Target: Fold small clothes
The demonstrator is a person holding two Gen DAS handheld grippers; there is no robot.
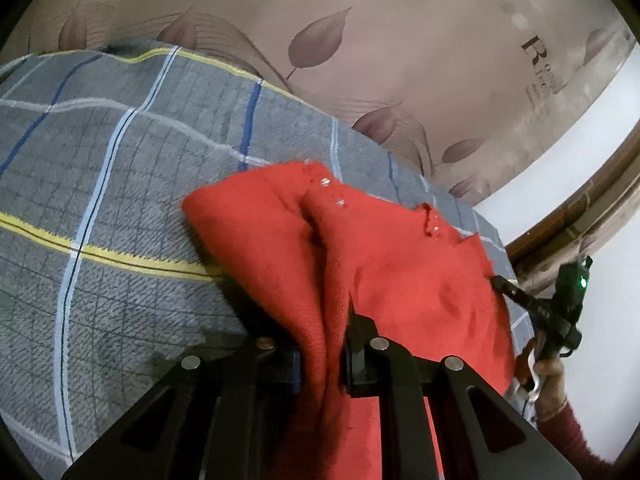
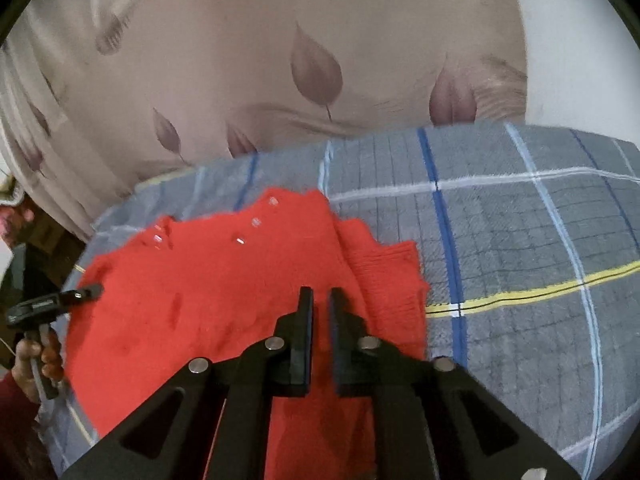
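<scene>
surface: grey plaid blanket with white, blue and yellow stripes, covering a raised soft surface | backdrop: beige curtain printed with mauve leaves, hanging behind the blanket's far edge | wall: plain white wall beside the curtain | trim: brown wooden frame | light: dim, indoor

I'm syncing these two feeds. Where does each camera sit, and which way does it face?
Left wrist: on the left gripper, looking forward over the red sweater on the plaid blanket; its fingers clamp a fold; the right hand shows at right.
Right wrist: on the right gripper, facing the same way above the sweater; the left hand shows at left.
Shared: sweater, blanket, leaf-patterned fabric behind.
</scene>
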